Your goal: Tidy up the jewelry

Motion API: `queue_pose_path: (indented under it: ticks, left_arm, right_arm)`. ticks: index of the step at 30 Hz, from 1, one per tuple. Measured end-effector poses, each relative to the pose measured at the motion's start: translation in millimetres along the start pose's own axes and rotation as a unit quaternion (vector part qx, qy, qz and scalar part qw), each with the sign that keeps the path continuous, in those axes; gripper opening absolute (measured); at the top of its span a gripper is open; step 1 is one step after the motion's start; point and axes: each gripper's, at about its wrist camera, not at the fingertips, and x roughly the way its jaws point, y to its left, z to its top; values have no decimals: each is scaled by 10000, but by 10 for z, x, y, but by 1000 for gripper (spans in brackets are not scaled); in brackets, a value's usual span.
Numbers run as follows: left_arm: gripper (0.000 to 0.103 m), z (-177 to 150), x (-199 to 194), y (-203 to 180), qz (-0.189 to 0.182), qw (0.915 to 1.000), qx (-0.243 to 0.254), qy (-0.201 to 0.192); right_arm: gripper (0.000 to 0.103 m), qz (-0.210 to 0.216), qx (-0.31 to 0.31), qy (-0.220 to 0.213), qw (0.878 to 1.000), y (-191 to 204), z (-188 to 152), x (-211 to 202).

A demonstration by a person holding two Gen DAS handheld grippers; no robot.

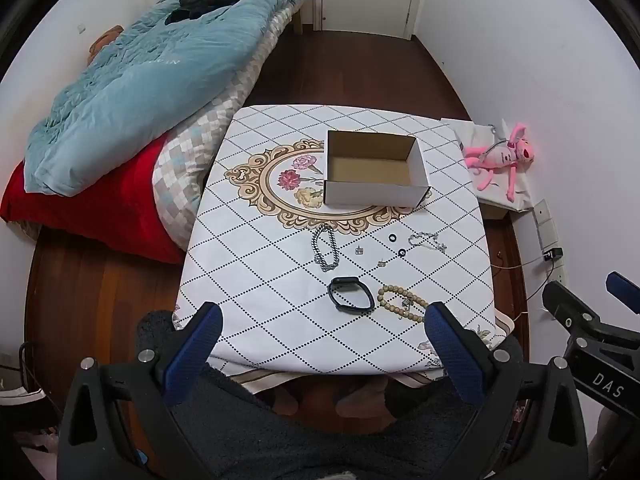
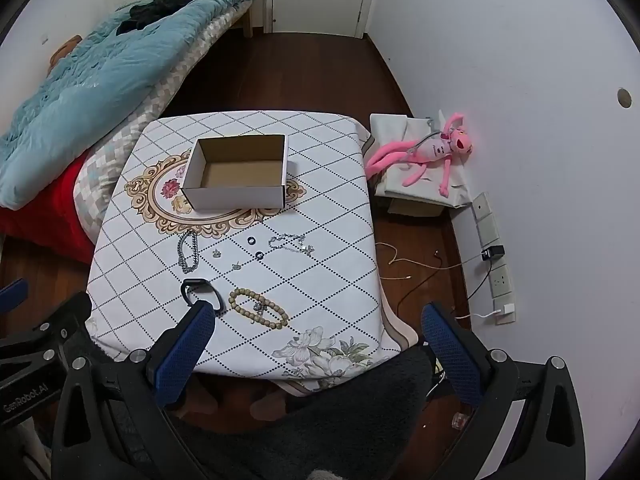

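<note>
We hold both grippers back at the near edge of the desk (image 1: 248,184), which is draped in a white diamond-patterned cloth, and nothing is grasped yet. Our left gripper (image 1: 322,320) has its blue-padded fingers (image 1: 200,344) spread wide apart and empty; straight ahead between them lies the black oval wristband (image 1: 351,294), its long axis running across the fingers. Our right gripper (image 2: 316,320) is equally wide apart and empty, and the string of tan wooden beads (image 2: 258,307) lies just beyond and between its fingers, nearer the left one, stretched crosswise with a slight slant. The wristband sits right at that left fingertip in the right wrist view. Farther ahead of both lie the silver chain bracelet (image 1: 325,249), two small black rings (image 1: 394,238), tiny silver studs (image 1: 360,250) and a thin silver chain (image 1: 428,240). Beyond them all stands the open white cardboard box (image 1: 374,194), empty, where we judge everything should go. The beads look the right gripper's nearest pick.
</note>
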Motion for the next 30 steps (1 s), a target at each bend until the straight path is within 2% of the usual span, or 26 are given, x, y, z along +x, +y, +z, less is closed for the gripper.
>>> queue_pose_path:
  ticks: [30]
  left_arm:
    - [103, 14, -68, -30, -11, 10000, 20, -91]
  right_arm:
    - [103, 36, 9, -68, 10000, 19, -4, -61]
